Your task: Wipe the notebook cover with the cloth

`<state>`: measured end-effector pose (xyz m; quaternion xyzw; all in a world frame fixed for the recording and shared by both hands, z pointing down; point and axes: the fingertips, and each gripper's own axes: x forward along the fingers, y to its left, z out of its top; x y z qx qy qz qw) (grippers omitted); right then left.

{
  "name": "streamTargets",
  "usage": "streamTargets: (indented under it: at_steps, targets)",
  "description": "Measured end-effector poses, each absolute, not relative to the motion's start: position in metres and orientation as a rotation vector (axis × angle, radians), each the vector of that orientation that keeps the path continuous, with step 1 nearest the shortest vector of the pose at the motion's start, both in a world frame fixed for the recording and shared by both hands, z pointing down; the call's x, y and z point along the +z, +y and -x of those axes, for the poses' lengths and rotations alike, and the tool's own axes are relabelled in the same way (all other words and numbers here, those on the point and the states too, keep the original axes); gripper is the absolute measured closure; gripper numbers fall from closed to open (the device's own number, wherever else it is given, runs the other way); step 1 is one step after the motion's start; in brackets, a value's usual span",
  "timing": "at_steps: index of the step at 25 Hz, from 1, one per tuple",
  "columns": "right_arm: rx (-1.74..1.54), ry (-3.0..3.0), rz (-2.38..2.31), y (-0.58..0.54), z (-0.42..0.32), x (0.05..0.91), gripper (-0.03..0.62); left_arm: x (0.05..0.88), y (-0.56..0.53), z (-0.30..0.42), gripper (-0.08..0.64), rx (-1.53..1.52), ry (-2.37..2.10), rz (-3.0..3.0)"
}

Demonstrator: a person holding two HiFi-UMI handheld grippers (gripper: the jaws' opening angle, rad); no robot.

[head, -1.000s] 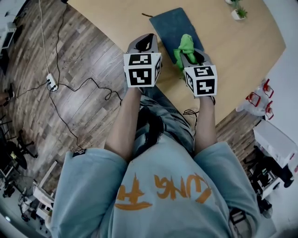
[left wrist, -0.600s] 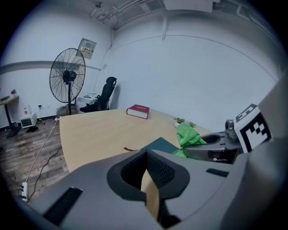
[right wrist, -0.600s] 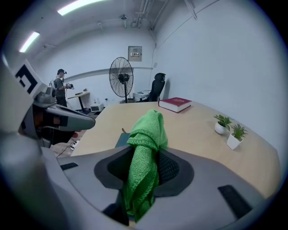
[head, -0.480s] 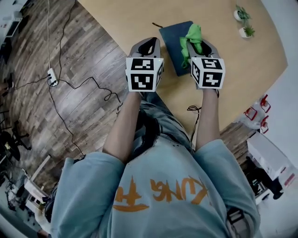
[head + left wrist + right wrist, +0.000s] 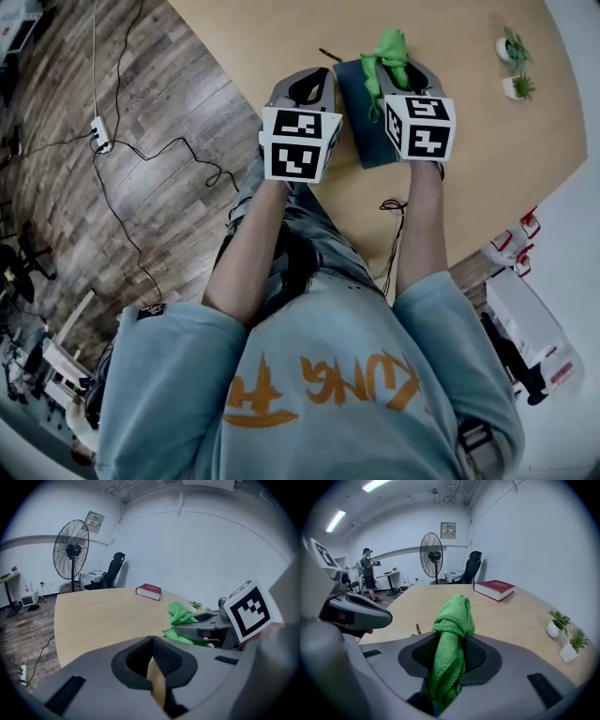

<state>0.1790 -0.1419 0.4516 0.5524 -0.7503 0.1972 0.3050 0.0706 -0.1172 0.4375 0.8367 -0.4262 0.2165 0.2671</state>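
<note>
The dark blue notebook [image 5: 359, 127] lies on the wooden table [image 5: 469, 169] near its front edge. My right gripper [image 5: 394, 67] is above the notebook's far end and hides part of the cover. It is shut on the green cloth [image 5: 388, 49], which bunches up between the jaws [image 5: 452, 620]. My left gripper [image 5: 307, 86] is held just left of the notebook, over the table edge. Its jaws are shut with nothing in them [image 5: 152, 641]. The left gripper view shows the cloth [image 5: 180, 616] in the other gripper at its right.
A red book [image 5: 494, 588] lies far back on the table. Two small potted plants [image 5: 514, 66] stand at the right. A small brown stick [image 5: 418, 629] lies by the notebook's far corner. A fan [image 5: 71, 550] and office chair stand beyond; cables and a power strip [image 5: 98, 136] lie on the floor.
The right gripper has carried the cloth from the notebook's near end to its far end. The left gripper has kept its place beside the notebook's left edge.
</note>
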Motion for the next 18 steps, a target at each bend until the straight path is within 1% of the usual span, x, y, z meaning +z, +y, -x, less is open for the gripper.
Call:
streamTargets:
  at_steps: [7, 18]
  targets:
    - [0.499, -1.958, -1.396, -0.159, -0.176, 0.470, 0.469, 0.453, -0.130, -0.076, 0.545, 0.613, -1.135, -2.232]
    - [0.444, -1.946, -1.362, -0.148, -0.173, 0.471, 0.469, 0.463, -0.123, -0.091, 0.545, 0.629, -1.104, -2.235]
